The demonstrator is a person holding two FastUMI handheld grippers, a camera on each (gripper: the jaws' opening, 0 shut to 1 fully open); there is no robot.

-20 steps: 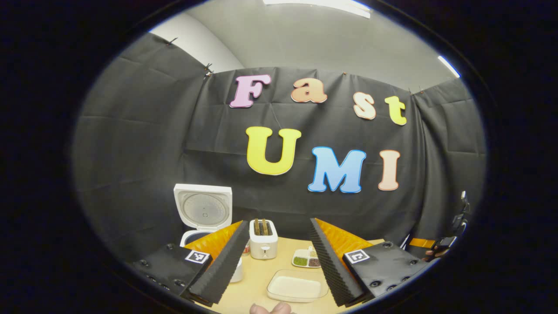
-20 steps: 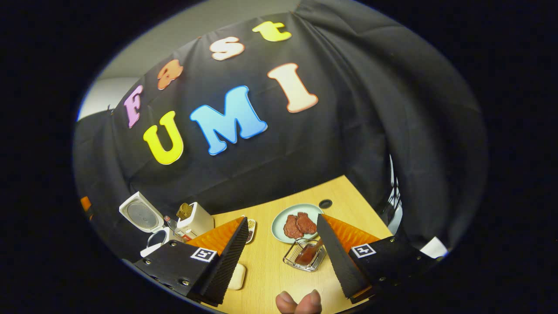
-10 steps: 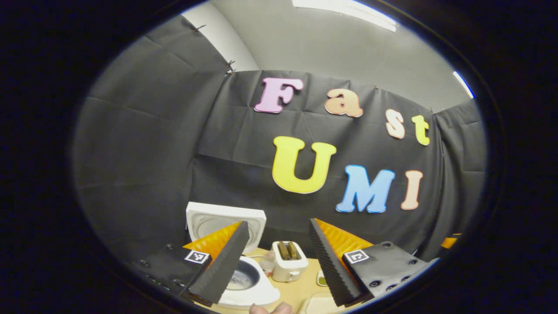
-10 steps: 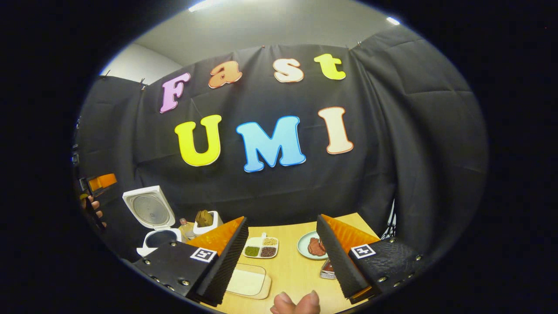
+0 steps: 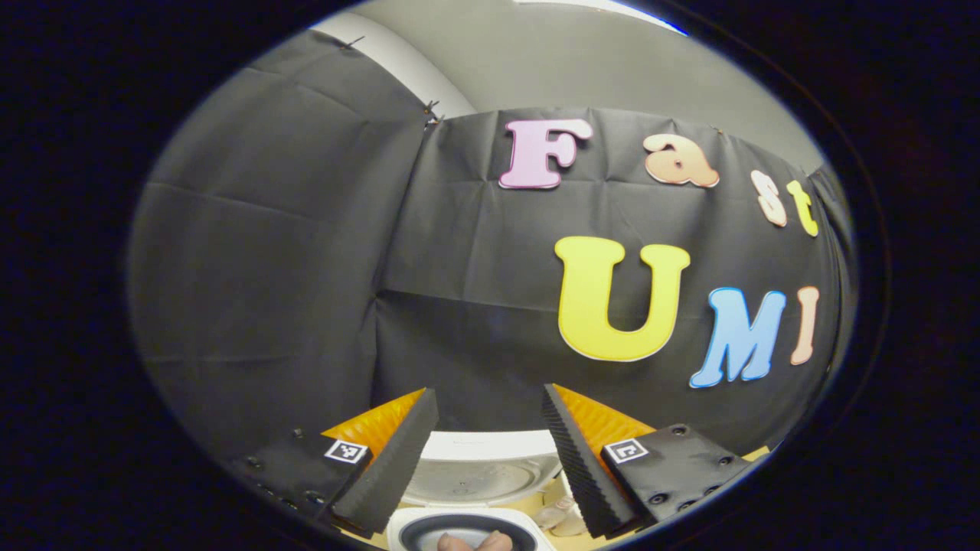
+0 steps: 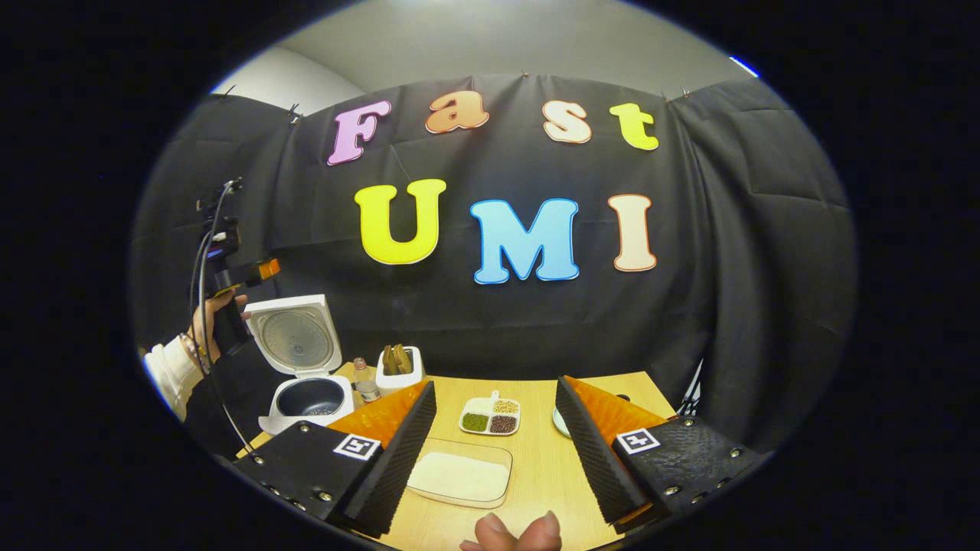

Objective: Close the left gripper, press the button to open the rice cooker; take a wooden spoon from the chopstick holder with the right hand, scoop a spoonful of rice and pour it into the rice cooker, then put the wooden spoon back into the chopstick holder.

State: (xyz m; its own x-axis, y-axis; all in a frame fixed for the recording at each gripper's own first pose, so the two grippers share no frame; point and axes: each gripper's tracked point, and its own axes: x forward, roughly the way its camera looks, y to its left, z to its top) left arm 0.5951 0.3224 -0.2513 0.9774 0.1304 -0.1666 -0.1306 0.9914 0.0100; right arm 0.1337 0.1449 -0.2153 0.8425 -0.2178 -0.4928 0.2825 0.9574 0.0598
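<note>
The rice cooker (image 6: 304, 386) is already standing open at the left end of the tabletop (image 6: 536, 467), its white lid tipped up and back and its dark inner pot showing, so the button step is looking done and the spoon step is coming up. A hand (image 6: 208, 321) is holding the left claw (image 6: 264, 269) up beside the raised lid, and in the left gripper view that claw (image 5: 488, 448) is hanging released above the cooker (image 5: 467, 528), fingers spread with nothing between them. Just right of the cooker, the chopstick holder (image 6: 400, 370) is standing as a small white box with brown wooden handles poking out of its top; which one is the spoon is too small to tell. Nearer and further right, a clear tray of white rice (image 6: 461, 474) is lying flat. The right claw (image 6: 496, 451) is hovering released and empty over it, so the next move is calling for a reach left and forward to the holder, then a pinch on one handle and a straight lift.
</note>
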